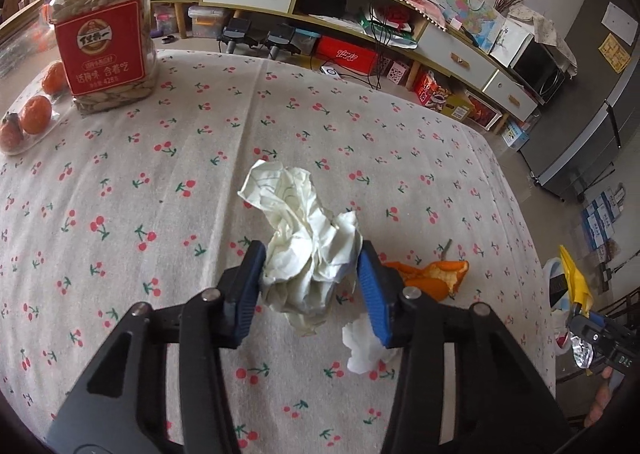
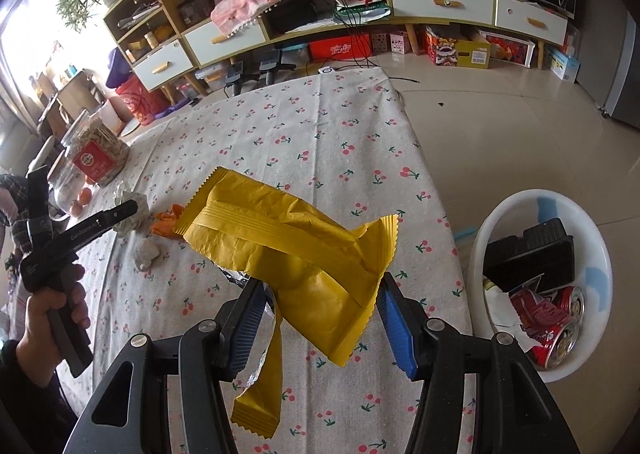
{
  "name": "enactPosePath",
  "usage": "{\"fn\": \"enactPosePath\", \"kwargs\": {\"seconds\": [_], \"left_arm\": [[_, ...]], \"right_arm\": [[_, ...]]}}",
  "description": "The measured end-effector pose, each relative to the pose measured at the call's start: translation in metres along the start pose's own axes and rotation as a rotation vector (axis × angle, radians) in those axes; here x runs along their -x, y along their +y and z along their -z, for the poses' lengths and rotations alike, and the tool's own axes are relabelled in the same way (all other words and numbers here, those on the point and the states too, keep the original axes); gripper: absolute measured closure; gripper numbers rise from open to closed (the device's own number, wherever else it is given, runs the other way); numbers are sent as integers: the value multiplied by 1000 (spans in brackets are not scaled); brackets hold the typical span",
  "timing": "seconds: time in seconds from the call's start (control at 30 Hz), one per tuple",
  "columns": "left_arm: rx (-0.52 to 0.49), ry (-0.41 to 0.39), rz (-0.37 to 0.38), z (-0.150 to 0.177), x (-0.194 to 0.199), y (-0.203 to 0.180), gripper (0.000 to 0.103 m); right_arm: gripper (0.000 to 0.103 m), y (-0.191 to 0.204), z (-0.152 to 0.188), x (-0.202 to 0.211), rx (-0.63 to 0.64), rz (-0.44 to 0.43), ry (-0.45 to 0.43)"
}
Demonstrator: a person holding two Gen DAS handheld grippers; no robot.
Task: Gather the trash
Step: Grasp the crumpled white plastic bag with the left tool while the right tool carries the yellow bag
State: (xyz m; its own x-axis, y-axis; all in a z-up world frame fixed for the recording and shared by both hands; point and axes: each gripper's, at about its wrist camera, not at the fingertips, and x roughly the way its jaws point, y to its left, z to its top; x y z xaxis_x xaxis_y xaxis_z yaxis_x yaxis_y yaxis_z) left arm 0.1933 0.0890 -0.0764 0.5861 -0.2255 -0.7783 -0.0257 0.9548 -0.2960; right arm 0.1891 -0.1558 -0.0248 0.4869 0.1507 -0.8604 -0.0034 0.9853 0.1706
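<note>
Cherry-print tablecloth (image 1: 160, 182) fills both views, w/ the white trash basin (image 2: 496, 222) at right edge of the right wrist view. Right gripper (image 2: 320, 318), bottom centre, is clamped about half open on the yellow wrapper (image 2: 280, 238); wrapper's long axis runs upper left to lower right, a torn strip hanging down. Left gripper (image 1: 312, 286), lower centre, has both pads pressing a crumpled tissue wad (image 1: 308, 246), roughly upright, w/ orange peel (image 1: 436, 278) just to its right.

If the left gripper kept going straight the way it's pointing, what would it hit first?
The crumpled tissue already sitting between the left gripper's jaws; straight past that, it looks like the cherry-print tablecloth, though depth is hard to judge.
</note>
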Motion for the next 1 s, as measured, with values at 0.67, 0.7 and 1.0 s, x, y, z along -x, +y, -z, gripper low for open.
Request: {"fn": "enactPosePath", "kwargs": {"seconds": [0.67, 0.7, 1.0], "left_arm": [[-190, -2, 160, 37, 39, -93, 55], [-199, 4, 172, 39, 37, -102, 55], [-294, 57, 280, 62, 20, -183, 55]], "right_arm": [[45, -52, 18, 40, -104, 37, -71], [45, -59, 20, 44, -117, 41, -76], [44, -135, 44, 73, -292, 83, -110]]}}
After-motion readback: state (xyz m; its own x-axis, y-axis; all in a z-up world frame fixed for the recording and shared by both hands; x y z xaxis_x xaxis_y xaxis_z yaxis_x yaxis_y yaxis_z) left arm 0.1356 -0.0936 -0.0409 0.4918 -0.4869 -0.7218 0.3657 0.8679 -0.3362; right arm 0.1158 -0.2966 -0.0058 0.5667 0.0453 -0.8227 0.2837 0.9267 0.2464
